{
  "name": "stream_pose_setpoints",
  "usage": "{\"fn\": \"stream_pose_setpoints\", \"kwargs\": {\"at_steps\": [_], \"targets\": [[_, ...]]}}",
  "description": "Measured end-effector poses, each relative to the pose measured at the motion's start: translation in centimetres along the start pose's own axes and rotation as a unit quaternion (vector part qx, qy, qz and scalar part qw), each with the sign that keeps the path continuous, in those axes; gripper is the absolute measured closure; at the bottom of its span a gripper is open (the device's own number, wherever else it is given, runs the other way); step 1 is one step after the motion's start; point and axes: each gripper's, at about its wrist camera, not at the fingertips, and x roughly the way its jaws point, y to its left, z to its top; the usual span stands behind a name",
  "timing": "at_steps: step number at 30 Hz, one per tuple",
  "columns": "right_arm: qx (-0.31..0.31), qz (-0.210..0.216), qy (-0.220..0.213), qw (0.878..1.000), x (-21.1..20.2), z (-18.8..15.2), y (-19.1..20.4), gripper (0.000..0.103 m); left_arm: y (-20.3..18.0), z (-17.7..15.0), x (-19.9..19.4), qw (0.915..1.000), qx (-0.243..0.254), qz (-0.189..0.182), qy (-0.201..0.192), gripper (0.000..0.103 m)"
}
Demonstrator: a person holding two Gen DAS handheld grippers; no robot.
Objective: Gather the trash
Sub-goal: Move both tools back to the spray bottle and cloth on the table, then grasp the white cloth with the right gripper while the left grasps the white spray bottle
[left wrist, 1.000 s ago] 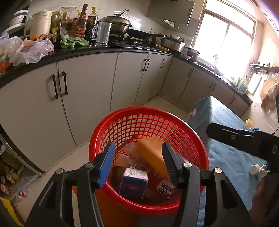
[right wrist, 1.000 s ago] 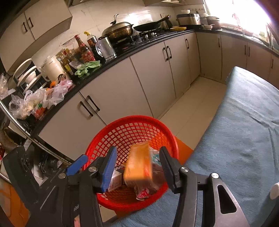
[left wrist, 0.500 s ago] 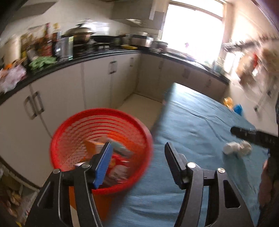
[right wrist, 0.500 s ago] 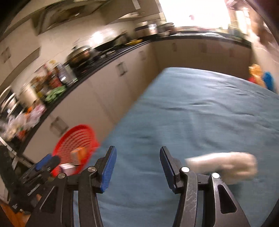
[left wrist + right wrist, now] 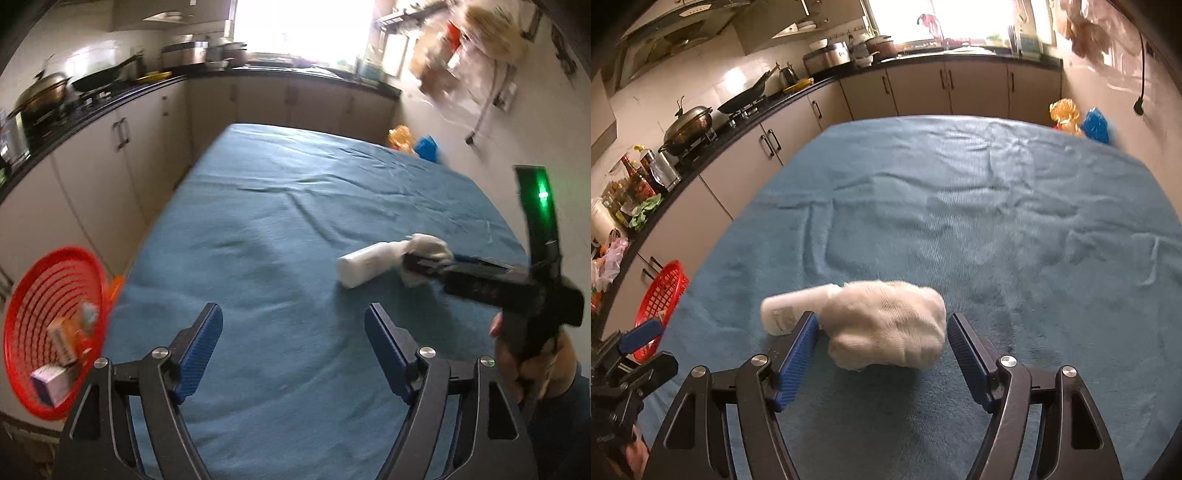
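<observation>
A crumpled white cloth wad [image 5: 886,325] lies on the blue-covered table [image 5: 997,206], with a white plastic bottle [image 5: 792,308] on its side touching it at the left. My right gripper [image 5: 882,345] is open with its jaws on either side of the wad. In the left wrist view the bottle [image 5: 365,266] and wad [image 5: 430,249] sit mid-right, with the right gripper [image 5: 421,264] at them. My left gripper [image 5: 293,343] is open and empty above the table's near part. The red basket [image 5: 33,295] holding boxes stands off the table's left edge.
Kitchen cabinets and a black counter [image 5: 746,114] with pots, pans and bottles run along the left and the far wall. Orange and blue bags [image 5: 1078,122] lie beyond the table's far right corner. The red basket [image 5: 661,295] shows at the left.
Both grippers swung right, away from the red basket and over the table. The right gripper has come down around the white cloth wad. The orange pack is in the basket.
</observation>
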Motion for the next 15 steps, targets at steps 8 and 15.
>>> {"fn": "stream_pose_setpoints", "kwargs": {"at_steps": [8,15], "targets": [[0.065,0.025,-0.024,0.997,-2.4,0.2,-3.2,0.062,-4.7,2.3,3.1,0.9975,0.071,-0.005,0.001,0.022],[0.127,0.023,-0.053,0.990,-4.5,0.8,-6.2,0.062,-7.6,2.9,7.6,0.9929,0.105,-0.019,0.052,0.022]]}}
